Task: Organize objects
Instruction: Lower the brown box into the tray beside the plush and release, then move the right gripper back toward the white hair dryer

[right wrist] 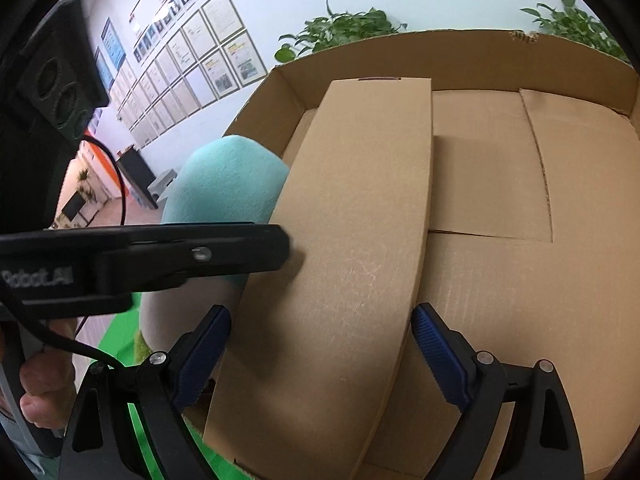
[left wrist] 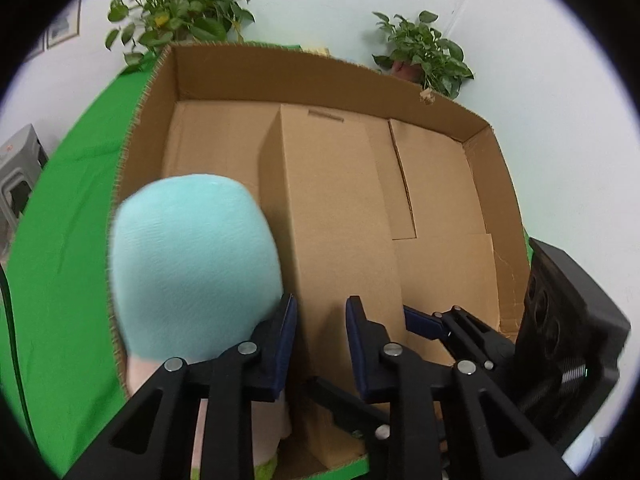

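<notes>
A large open cardboard box (left wrist: 492,184) sits on green cloth. A long narrow carton (left wrist: 332,208) lies inside it, also in the right wrist view (right wrist: 352,240). A turquoise plush toy (left wrist: 192,264) with a pale underside stands at the carton's left side, inside the box's near left corner; it also shows in the right wrist view (right wrist: 228,188). My left gripper (left wrist: 322,344) is open over the carton's near end, its left finger against the plush. My right gripper (right wrist: 320,344) is open, its fingers on either side of the carton's near end.
Green cloth (left wrist: 68,240) covers the table left of the box. Two potted plants (left wrist: 180,12) (left wrist: 424,48) stand behind the box by the wall. A grey unit (left wrist: 16,176) stands far left. Framed papers (right wrist: 188,52) hang on the wall.
</notes>
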### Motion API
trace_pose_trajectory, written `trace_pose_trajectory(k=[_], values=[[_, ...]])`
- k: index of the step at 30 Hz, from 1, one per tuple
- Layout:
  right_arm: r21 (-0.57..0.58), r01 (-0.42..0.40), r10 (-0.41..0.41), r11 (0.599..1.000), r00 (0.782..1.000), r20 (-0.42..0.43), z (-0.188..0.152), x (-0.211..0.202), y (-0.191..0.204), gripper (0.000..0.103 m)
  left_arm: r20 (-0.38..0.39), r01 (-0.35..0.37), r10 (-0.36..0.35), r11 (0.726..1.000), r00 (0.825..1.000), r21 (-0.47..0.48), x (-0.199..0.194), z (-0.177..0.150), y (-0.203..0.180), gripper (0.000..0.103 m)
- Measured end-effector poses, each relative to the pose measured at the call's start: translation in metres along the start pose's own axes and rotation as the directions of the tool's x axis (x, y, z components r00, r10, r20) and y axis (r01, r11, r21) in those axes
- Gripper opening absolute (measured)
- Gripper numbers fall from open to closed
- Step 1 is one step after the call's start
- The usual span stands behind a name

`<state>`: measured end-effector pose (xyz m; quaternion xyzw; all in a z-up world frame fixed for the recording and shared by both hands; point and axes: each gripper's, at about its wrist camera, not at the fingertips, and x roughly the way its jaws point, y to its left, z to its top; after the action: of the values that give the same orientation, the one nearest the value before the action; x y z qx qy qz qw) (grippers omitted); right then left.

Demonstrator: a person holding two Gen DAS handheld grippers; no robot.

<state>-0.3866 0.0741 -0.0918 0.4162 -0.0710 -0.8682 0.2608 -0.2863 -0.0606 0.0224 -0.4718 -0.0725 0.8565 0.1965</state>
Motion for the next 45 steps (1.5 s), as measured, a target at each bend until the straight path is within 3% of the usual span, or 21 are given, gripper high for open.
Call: trace_pose_trajectory(k=[4,6,8,11,15,16,17,18,19,22,26,28,33,34,36,38,40,42,43,44,45], values=[[-0.001,-0.025,0.025,1.000,1.000,0.015,0.000,-0.011,0.004,0.092,0.050,-0.027,0.026,0.999,0.998,0.027,-0.024,-0.011,-0.004,0.023],[0.023,-0.029,0.029,0.999,1.000,-0.009,0.000,-0.008,0.003,0.083,0.077,-0.043,0.040,0.999,0.996,0.034,-0.037,-0.016,-0.006,0.023],[0.014,0.000,0.001,1.000,0.999,-0.042,-0.010,-0.006,0.009,0.068,0.106,-0.065,0.060,0.997,0.993,0.043,-0.047,-0.023,-0.009,0.023],[0.008,0.005,-0.005,1.000,1.000,-0.023,-0.009,-0.003,0.012,0.067,0.137,-0.097,0.089,0.994,0.987,0.054,-0.058,-0.033,-0.013,0.026],[-0.016,0.057,-0.056,0.998,0.998,0.011,-0.001,-0.011,0.019,0.063,0.223,-0.168,0.152,0.984,0.963,0.054,-0.077,-0.046,-0.023,0.028],[-0.031,0.083,-0.082,0.996,0.996,0.040,-0.003,-0.022,0.024,0.066,0.255,-0.199,0.180,0.978,0.950,0.053,-0.083,-0.051,-0.028,0.039],[-0.046,0.120,-0.117,0.992,0.990,0.073,-0.005,-0.034,0.028,0.079,0.285,-0.233,0.210,0.971,0.935,0.047,-0.089,-0.056,-0.033,0.058],[-0.051,0.146,-0.140,0.988,0.985,0.104,-0.006,-0.049,0.031,0.089,0.327,-0.257,0.231,0.965,0.916,0.039,-0.096,-0.063,-0.039,0.068],[-0.050,0.161,-0.152,0.986,0.978,0.142,-0.013,-0.067,0.034,0.103,0.396,-0.266,0.233,0.964,0.888,0.029,-0.106,-0.073,-0.048,0.086],[-0.048,0.183,-0.171,0.982,0.967,0.188,-0.043,-0.121,0.041,0.103,0.491,-0.295,0.245,0.955,0.836,0.025,-0.120,-0.093,-0.069,0.091],[-0.015,0.245,-0.235,0.969,0.944,0.233,-0.086,-0.165,0.042,0.103,0.484,-0.366,0.306,0.930,0.820,0.033,-0.114,-0.108,-0.093,0.091],[0.013,0.267,-0.263,0.963,0.935,0.239,-0.114,-0.206,0.027,0.103,0.470,-0.376,0.321,0.926,0.822,0.025,-0.108,-0.114,-0.100,0.091],[0.048,0.295,-0.298,0.954,0.928,0.222,-0.152,-0.239,0.020,0.102,0.436,-0.390,0.342,0.921,0.833,0.023,-0.094,-0.126,-0.113,0.091],[0.047,0.299,-0.302,0.953,0.927,0.223,-0.156,-0.242,0.020,0.096,0.428,-0.395,0.348,0.918,0.834,0.024,-0.091,-0.129,-0.115,0.091],[0.049,0.305,-0.309,0.951,0.929,0.202,-0.166,-0.246,0.018,0.060,0.416,-0.400,0.358,0.916,0.836,0.016,-0.088,-0.136,-0.117,0.091],[0.049,0.332,-0.335,0.942,0.924,0.182,-0.172,-0.246,0.016,0.032,0.405,-0.402,0.364,0.916,0.839,0.010,-0.084,-0.140,-0.119,0.091],[0.045,0.334,-0.336,0.942,0.924,0.184,-0.174,-0.245,0.016,0.019,0.394,-0.397,0.362,0.918,0.845,0.009,-0.081,-0.143,-0.120,0.090],[0.050,0.333,-0.337,0.941,0.921,0.197,-0.178,-0.251,0.016,0.017,0.386,-0.382,0.351,0.924,0.853,0.002,-0.080,-0.146,-0.119,0.083],[0.050,0.333,-0.336,0.941,0.920,0.202,-0.176,-0.251,0.015,0.017,0.384,-0.372,0.342,0.928,0.857,0.004,-0.080,-0.147,-0.119,0.053],[0.054,0.335,-0.339,0.941,0.917,0.209,-0.176,-0.254,0.014,0.017,0.373,-0.360,0.329,0.933,0.868,0.012,-0.078,-0.147,-0.119,0.006],[0.063,0.336,-0.341,0.940,0.914,0.219,-0.176,-0.257,0.013,0.018,0.347,-0.347,0.319,0.937,0.882,0.020,-0.075,-0.146,-0.119,0.004]])
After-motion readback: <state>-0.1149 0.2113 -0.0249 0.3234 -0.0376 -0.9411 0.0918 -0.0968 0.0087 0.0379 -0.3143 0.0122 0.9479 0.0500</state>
